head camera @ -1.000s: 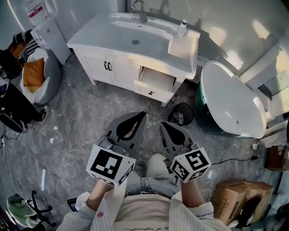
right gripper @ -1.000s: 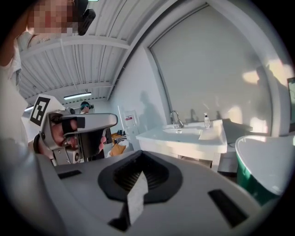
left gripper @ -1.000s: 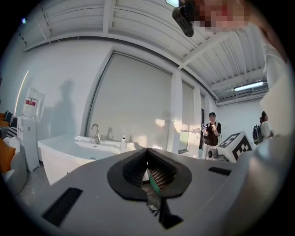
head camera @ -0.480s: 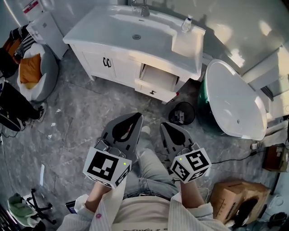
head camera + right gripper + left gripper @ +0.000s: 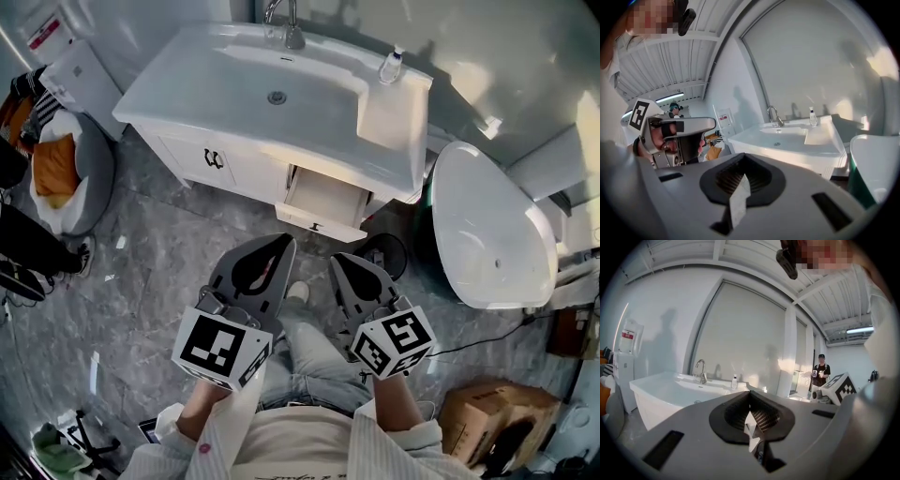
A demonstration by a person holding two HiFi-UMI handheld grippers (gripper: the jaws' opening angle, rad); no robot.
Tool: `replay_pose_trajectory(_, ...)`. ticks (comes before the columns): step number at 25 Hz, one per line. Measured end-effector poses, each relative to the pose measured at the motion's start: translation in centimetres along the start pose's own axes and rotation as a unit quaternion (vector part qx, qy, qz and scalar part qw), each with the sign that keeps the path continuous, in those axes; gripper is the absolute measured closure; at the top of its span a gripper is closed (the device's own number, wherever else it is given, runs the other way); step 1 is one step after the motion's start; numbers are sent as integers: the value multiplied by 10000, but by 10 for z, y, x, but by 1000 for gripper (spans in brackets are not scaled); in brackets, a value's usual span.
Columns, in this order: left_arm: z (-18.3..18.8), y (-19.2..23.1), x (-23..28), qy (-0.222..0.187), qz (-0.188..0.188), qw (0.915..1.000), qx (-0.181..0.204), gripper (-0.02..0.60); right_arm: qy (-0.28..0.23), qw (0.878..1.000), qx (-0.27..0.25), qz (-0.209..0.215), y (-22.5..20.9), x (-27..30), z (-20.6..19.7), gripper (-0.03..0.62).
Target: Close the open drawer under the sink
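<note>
The white vanity [image 5: 234,103] with its sink stands at the top of the head view. Under its right end, one drawer [image 5: 323,200] is pulled out, its front panel [image 5: 319,226] facing me. My left gripper [image 5: 283,243] and right gripper [image 5: 338,262] are held side by side above the grey floor, short of the drawer front and not touching it. Both are shut with nothing between the jaws. The left gripper view looks over its shut jaws to the sink [image 5: 679,389] and faucet [image 5: 700,371]. The right gripper view shows the vanity [image 5: 787,139] ahead.
A white bathtub [image 5: 487,225] stands right of the vanity, with a black bin [image 5: 384,249] between it and the drawer. A soap bottle [image 5: 392,66] sits on the counter. A beanbag with an orange cushion [image 5: 56,159] lies left; a cardboard box [image 5: 487,422] sits bottom right. Another person [image 5: 820,373] stands far off.
The vanity and open drawer have come closer and lower in the head view as I step forward. Both grippers stay shut and keep their places side by side.
</note>
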State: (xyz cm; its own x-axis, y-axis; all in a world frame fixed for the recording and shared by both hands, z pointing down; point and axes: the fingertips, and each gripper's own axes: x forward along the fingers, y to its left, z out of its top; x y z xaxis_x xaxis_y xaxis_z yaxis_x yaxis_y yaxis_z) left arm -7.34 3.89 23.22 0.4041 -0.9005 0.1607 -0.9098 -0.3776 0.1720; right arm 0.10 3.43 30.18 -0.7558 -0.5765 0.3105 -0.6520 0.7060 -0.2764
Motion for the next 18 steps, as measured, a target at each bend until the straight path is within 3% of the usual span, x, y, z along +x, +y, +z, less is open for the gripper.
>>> replay_pose_trajectory(8,31,31,66,-53,-205,9998,55,565,-12,9999,-49,-153,-45,44,40,585)
replay_pose_trajectory(18,36,36,111,51,-539,9985,77,565,-99,9986,49,-508,-79,55,56,585)
